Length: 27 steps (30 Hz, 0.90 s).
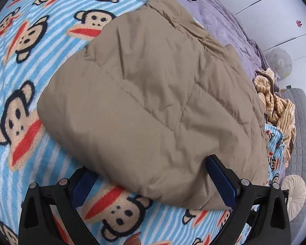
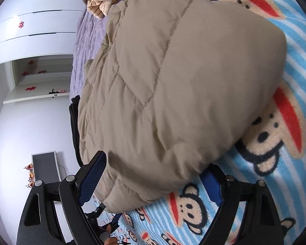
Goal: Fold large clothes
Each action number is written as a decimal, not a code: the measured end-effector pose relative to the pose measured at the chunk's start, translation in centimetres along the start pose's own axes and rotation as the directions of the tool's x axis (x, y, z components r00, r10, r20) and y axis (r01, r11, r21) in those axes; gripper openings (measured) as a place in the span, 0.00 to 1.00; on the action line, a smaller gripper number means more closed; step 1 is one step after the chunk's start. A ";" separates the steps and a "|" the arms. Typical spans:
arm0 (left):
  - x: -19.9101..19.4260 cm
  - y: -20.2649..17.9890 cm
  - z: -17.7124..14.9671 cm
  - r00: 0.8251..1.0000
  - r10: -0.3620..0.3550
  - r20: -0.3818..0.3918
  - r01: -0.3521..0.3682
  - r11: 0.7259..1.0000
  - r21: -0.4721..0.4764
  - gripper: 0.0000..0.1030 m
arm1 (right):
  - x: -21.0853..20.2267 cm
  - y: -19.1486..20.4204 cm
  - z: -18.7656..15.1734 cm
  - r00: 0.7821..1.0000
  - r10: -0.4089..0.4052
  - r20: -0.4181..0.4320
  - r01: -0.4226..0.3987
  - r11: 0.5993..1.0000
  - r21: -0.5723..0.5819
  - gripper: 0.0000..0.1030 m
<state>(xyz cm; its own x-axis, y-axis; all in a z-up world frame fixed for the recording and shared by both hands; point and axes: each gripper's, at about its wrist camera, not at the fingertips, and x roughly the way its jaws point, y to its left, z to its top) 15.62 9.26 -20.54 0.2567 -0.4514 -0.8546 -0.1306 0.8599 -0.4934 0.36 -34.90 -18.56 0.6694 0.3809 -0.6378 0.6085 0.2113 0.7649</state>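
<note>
A tan quilted puffer jacket (image 1: 153, 94) lies folded into a thick bundle on the bed; it also fills the right wrist view (image 2: 173, 85). My left gripper (image 1: 153, 175) is open, its blue-padded fingers (image 1: 220, 179) standing either side of the bundle's near edge, the left finger partly under the fabric. My right gripper (image 2: 155, 175) is open too, one finger (image 2: 93, 173) beside the bundle's left edge and the other partly hidden beneath the jacket at the right.
A blue striped monkey-print blanket (image 1: 20, 106) covers the bed. A striped yellow garment (image 1: 275, 106) is heaped at the bed's edge, next to a purple cover (image 1: 224, 20). A grey quilted mat (image 1: 302, 122) and white wardrobe doors (image 2: 30, 32) lie beyond.
</note>
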 end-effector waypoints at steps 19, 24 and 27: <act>2.4 0.5 3.8 0.985 -0.144 0.091 0.158 0.974 -0.164 0.30 | 7.1 1.9 3.5 0.997 0.029 -0.069 -0.030 1.000 -0.008 1.00; -0.9 -1.4 2.5 0.981 -0.101 0.166 0.110 0.993 -0.045 0.17 | 7.2 1.1 3.9 0.994 0.068 -0.086 -0.062 0.995 0.076 0.44; -3.4 -2.4 1.2 0.978 -0.076 0.194 0.072 0.997 0.029 0.17 | 6.6 1.0 4.0 0.989 0.106 -0.101 -0.098 0.992 0.082 0.28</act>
<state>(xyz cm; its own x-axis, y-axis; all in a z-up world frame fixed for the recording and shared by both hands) 16.23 9.04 -16.20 0.4465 -0.4608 -0.7670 -0.0843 0.8317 -0.5488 7.09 -35.73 -22.40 0.6836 0.4903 -0.5407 0.5730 0.0985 0.8136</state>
